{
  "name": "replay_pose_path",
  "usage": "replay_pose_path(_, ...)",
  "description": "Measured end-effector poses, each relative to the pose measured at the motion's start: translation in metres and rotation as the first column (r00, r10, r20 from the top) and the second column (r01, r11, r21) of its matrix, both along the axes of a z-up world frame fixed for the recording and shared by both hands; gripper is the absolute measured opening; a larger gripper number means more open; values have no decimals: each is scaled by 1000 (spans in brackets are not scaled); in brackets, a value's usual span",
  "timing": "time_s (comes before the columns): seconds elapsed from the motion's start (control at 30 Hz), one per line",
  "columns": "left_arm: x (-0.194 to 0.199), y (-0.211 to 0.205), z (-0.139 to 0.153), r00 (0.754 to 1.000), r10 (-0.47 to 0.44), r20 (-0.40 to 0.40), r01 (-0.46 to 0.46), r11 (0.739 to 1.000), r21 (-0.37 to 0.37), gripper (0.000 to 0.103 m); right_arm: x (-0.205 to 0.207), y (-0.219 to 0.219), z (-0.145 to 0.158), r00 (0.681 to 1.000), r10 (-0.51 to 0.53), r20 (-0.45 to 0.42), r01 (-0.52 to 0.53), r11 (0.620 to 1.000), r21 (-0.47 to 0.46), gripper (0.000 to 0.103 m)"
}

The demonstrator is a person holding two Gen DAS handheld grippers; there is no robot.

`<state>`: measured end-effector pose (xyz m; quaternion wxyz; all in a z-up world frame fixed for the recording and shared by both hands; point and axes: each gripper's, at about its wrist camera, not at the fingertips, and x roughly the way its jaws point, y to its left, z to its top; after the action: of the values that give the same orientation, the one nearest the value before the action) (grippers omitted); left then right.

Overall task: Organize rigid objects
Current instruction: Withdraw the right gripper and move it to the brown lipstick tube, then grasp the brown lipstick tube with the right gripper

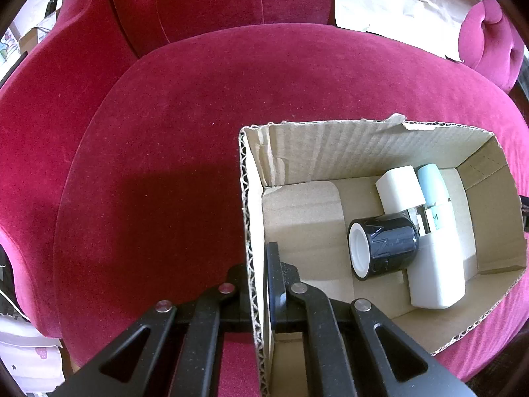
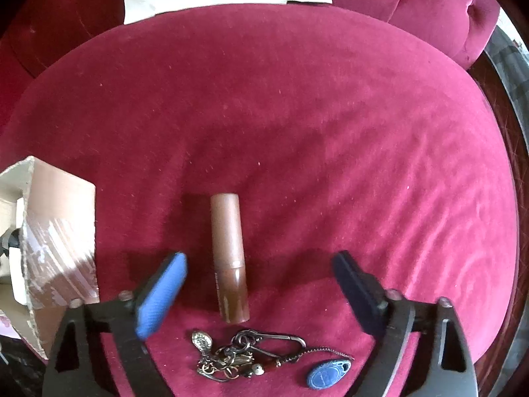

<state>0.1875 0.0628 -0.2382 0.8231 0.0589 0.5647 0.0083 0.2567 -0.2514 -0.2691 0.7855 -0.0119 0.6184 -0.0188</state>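
Your left claw (image 1: 261,284) clamps the cardboard box (image 1: 363,152) wall, steadying it. Your right claw (image 2: 259,284) gapes around the brown tube (image 2: 229,258) lying on the red cushion (image 2: 297,115); next, pinch it squarely.

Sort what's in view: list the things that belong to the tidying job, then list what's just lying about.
Part of the job:
- cardboard box, its wall pinched by the left gripper
- black cylinder, white bottle, pale blue tube, already boxed
- brown tube between the right gripper fingers
- key bunch

Lying about:
- crumpled paper
- red cushion
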Motion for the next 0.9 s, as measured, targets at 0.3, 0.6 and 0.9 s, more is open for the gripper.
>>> replay_pose_path(0.3, 0, -1, 0, 1000, 0, 0, 0, 1000, 0, 4, -4, -5, 16, 999, -2, 47, 1, 1000, 14, 17)
replay_pose_path(0.6, 0, -3, 0, 1000, -3, 2, 3, 1000, 5, 4, -7, 3, 30, 996, -19, 87, 17, 1000, 24, 17)
replay_pose_path(0.9, 1, -5, 1, 1000, -4, 3, 4, 1000, 8, 4, -14, 12, 58, 988, -15, 156, 9, 999, 40, 17)
